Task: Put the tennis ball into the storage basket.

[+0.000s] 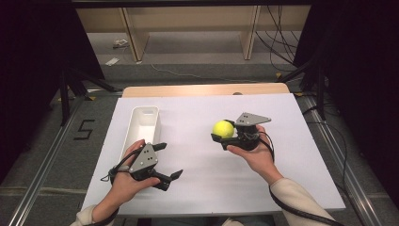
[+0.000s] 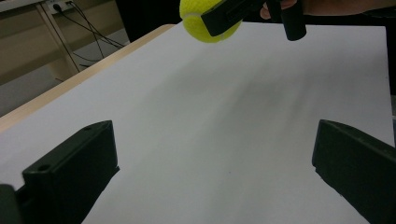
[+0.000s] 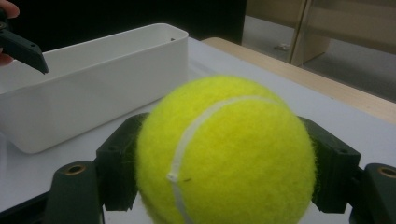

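Tennis ball (image 3: 224,154) clenched between right gripper (image 1: 225,135) jaws | left gripper (image 1: 162,161) released | keep squeeze, carry level over white bin (image 1: 142,123)

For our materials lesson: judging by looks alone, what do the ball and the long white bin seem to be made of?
Ball: yellow-green felt, matte; its fuzzy nap and pale curved seam point to a tennis ball. White bin: probably moulded plastic, smooth, faintly sheened, with thin even walls and rounded corners. The right gripper holds the ball.

a yellow-green tennis ball (image 3: 226,151) with a white seam, a white bin (image 1: 142,124), black grippers, a white tabletop (image 1: 197,179).
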Available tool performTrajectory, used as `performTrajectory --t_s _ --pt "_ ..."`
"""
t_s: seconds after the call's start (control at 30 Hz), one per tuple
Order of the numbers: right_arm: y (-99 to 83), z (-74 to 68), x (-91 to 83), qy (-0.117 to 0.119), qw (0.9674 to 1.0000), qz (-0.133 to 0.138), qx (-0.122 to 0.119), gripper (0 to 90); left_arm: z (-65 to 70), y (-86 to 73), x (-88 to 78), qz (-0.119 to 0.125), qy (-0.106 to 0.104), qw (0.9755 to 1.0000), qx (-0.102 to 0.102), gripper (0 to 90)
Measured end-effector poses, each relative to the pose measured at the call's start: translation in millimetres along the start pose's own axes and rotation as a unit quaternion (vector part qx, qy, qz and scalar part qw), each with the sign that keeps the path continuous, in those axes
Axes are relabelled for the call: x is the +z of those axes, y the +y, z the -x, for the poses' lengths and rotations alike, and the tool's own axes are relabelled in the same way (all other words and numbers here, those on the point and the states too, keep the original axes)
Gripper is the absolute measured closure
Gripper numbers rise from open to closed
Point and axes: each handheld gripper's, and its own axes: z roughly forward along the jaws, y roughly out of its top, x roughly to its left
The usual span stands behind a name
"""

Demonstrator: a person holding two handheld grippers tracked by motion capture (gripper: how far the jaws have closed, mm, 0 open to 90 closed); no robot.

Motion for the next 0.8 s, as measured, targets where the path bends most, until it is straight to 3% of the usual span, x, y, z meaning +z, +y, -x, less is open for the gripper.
performTrajectory --t_s 0.8 --pt "3.9 -4.1 7.6 0.007 1.0000 0.000 -0.003 26.5 0.0 0.1 -0.2 0.000 -0.001 1.0000 0.000 0.0"
